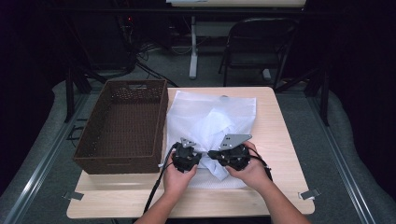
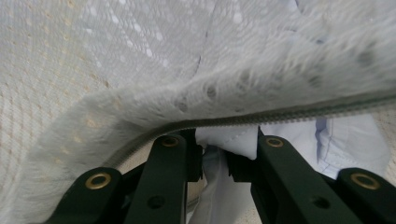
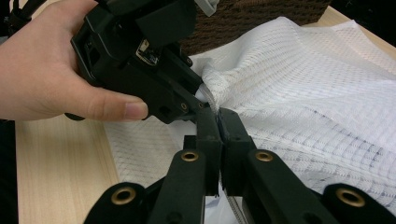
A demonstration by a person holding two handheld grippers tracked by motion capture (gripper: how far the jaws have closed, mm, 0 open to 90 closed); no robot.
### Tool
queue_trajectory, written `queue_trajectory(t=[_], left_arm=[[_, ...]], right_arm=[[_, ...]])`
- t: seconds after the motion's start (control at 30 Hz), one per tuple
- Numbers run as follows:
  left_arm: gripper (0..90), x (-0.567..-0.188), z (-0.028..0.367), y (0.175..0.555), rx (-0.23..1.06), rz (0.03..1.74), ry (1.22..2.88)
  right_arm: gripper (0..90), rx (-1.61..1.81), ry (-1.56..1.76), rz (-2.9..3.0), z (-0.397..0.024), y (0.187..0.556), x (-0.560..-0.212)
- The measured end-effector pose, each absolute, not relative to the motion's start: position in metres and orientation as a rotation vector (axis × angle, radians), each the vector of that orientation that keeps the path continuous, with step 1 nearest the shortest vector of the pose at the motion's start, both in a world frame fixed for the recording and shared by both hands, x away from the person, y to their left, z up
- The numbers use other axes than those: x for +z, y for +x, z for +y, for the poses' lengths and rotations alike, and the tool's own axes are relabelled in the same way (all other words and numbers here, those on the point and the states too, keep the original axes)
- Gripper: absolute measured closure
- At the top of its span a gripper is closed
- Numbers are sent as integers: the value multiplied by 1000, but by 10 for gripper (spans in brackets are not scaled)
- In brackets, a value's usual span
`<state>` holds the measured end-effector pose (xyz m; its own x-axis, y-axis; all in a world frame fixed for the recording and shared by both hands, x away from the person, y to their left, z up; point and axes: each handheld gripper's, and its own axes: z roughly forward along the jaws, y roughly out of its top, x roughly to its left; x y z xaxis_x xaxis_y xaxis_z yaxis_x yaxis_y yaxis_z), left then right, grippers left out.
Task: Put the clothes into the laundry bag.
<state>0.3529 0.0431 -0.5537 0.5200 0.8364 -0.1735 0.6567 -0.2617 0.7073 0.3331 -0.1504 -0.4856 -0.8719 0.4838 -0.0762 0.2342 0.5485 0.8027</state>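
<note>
1. Here, the white mesh laundry bag (image 1: pixel 212 119) lies flat at the centre of the high view, on the light wooden table (image 1: pixel 280 140), with pale fabric showing inside it.
2. Your left gripper (image 1: pixel 187 157) sits at the bag's near edge, lower centre of the frame; in the left gripper view its jaws stand a narrow way apart around a fold of white cloth (image 2: pixel 233 140), just under the bag's zip edge (image 2: pixel 280 116).
3. Your right gripper (image 3: pixel 218 121), just beside the left one, has its jaws pressed together on the mesh at the zip.
4. The dark brown woven plastic basket (image 1: pixel 123 126) stands at the left of the high view, touching the bag's edge.
</note>
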Motion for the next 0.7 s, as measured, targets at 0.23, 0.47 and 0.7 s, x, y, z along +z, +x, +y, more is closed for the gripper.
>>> queue_trajectory(t=[0.23, 0.47, 0.7], left_arm=[[625, -544, 49, 346, 269, 1191, 2000], [530, -532, 52, 333, 263, 1154, 2027], [506, -529, 52, 318, 282, 1115, 2058]], right_arm=[[881, 1232, 618, 2491, -154, 336, -487], [881, 1234, 622, 2484, -156, 337, -486], [880, 1235, 631, 2482, -156, 337, -486]])
